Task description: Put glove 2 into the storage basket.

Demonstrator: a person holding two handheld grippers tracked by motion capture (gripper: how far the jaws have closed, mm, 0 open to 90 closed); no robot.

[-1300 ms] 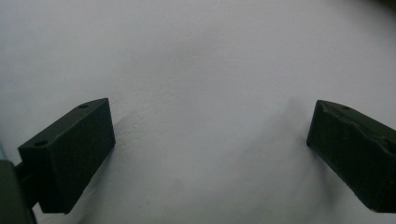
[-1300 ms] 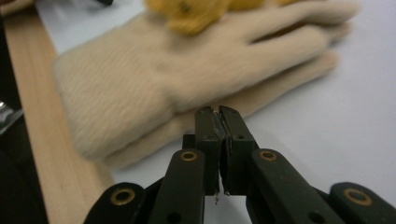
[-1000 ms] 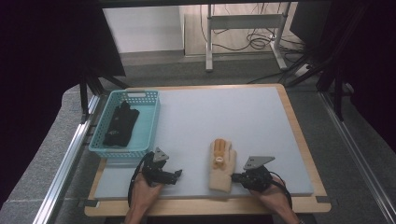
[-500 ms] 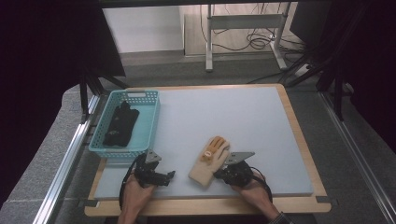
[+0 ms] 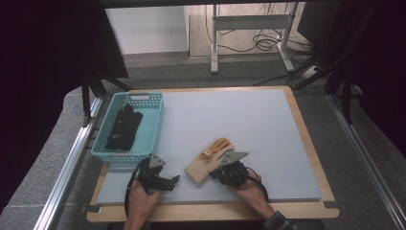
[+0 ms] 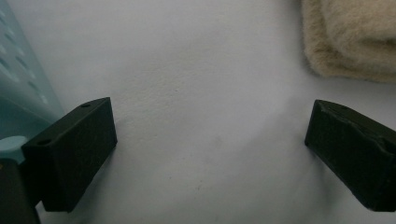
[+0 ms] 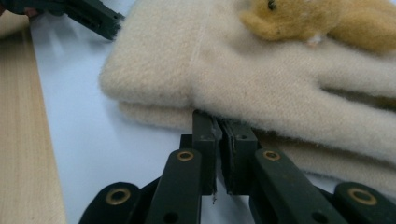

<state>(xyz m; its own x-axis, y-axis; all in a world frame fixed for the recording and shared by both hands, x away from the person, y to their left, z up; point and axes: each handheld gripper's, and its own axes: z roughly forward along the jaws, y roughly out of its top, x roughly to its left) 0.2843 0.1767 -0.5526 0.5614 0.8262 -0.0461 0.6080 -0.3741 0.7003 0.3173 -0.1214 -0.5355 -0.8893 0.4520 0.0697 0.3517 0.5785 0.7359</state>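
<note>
Right tool [image 5: 224, 168] pinching cream glove [image 5: 208, 160] edge, left tool [image 5: 168, 182] spread, low over mat [image 5: 268, 124]

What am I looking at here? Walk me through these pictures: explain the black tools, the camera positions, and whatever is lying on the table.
A person holds two hand-held grippers. The high view looks down on the table. The left gripper has its jaws wide open over bare surface. The right gripper has its jaws shut at the edge of a cream glove with orange fingers; whether they pinch fabric is unclear. The other two views come from cameras riding on each gripper. A teal basket holds a black glove.
</note>
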